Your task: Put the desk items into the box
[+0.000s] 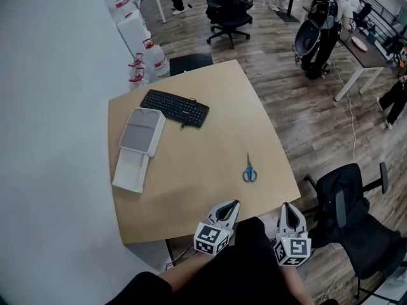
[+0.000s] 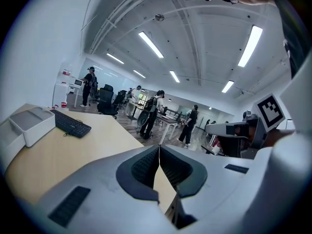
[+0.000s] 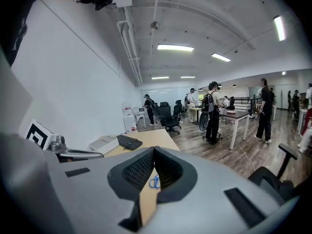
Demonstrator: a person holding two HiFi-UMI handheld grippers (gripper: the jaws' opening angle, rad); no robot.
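Observation:
A black keyboard (image 1: pixel 175 107) lies at the far side of the wooden desk (image 1: pixel 191 189). An open white box (image 1: pixel 142 131) with a grey inside sits left of it, and its white lid (image 1: pixel 131 169) rests against its near end. Blue-handled scissors (image 1: pixel 249 170) lie toward the right edge. My left gripper (image 1: pixel 233 203) and right gripper (image 1: pixel 287 206) hover side by side at the near edge, both shut and empty. The left gripper view shows the keyboard (image 2: pixel 71 123) and box (image 2: pixel 33 123). Past the right jaws I see the scissors (image 3: pixel 154 181), keyboard (image 3: pixel 129 141) and box (image 3: pixel 104 144).
A black office chair (image 1: pixel 346 215) stands close to the desk's right near corner. Water jugs (image 1: pixel 152 56) and white cabinets sit beyond the far left corner. More chairs (image 1: pixel 227 11), desks and several people occupy the room behind.

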